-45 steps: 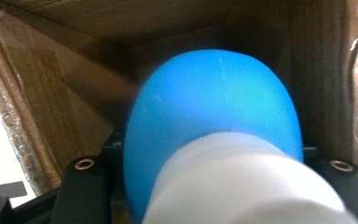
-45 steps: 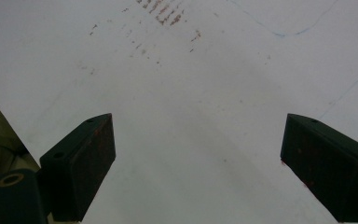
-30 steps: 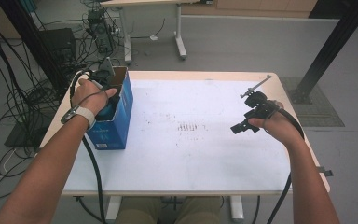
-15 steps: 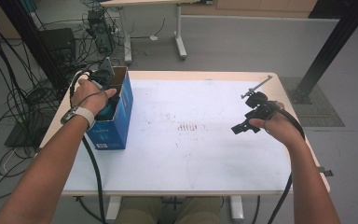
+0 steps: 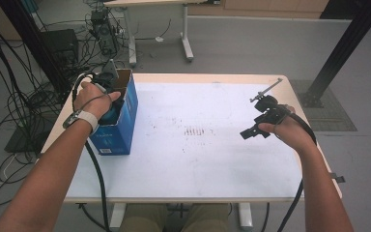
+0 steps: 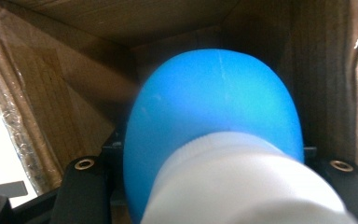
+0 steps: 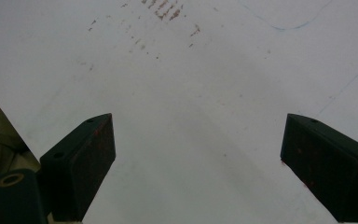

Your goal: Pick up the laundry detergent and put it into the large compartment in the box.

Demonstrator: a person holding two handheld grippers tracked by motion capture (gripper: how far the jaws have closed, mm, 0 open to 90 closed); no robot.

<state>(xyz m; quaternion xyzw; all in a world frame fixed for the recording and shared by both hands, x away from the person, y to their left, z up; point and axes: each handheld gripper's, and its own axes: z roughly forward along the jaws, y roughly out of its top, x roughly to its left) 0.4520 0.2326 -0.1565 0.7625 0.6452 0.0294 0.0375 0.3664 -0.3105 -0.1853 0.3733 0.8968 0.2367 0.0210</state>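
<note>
A blue cardboard box (image 5: 118, 130) stands open-topped at the table's left edge. My left gripper (image 5: 112, 107) reaches down into it, its tips hidden by the hand and the box wall. In the left gripper view a rounded blue object with a white part (image 6: 214, 121) sits between the jaws of my left gripper (image 6: 212, 172), with brown cardboard walls (image 6: 51, 102) all around. My right gripper (image 5: 252, 118) hovers over the right side of the white table (image 5: 198, 159). In the right gripper view the gripper (image 7: 200, 163) stands wide open above bare tabletop.
Faint reddish smudges (image 5: 195, 131) mark the middle of the table. Black cables (image 5: 96, 188) trail from both grippers past the front edge. On the floor behind the table are more cables, a dark case (image 5: 60, 46) and another table's legs (image 5: 186, 34).
</note>
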